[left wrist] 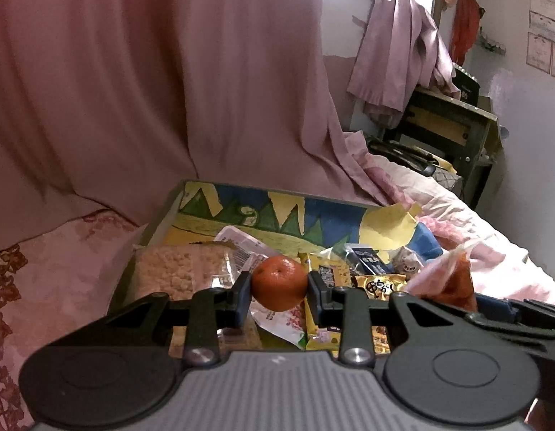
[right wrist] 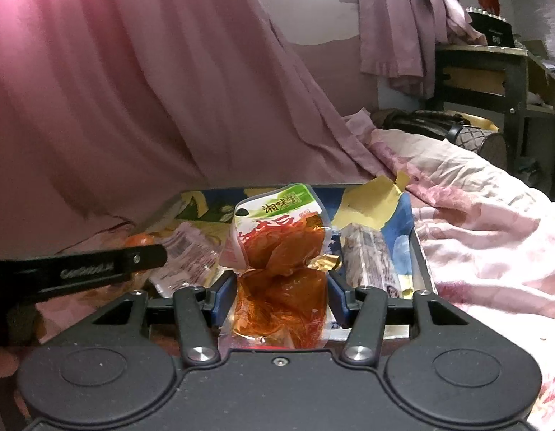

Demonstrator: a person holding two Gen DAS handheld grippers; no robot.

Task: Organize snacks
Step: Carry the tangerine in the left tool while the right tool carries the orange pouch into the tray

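Pink bedding (left wrist: pixel 62 251) surrounds tray (left wrist: pixel 159 215) crowded with snack packets (left wrist: pixel 378 283).

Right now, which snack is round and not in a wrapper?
The orange tangerine, pinched in the left gripper. Every other snack is in plastic, like the red-sauce packet in the right gripper.

I'm in a home bedroom: floral pink quilted bedding (right wrist: pixel 485 222), draped pink fabric curtain (left wrist: pixel 152 72), cluttered dark wooden desk (left wrist: pixel 453 125).
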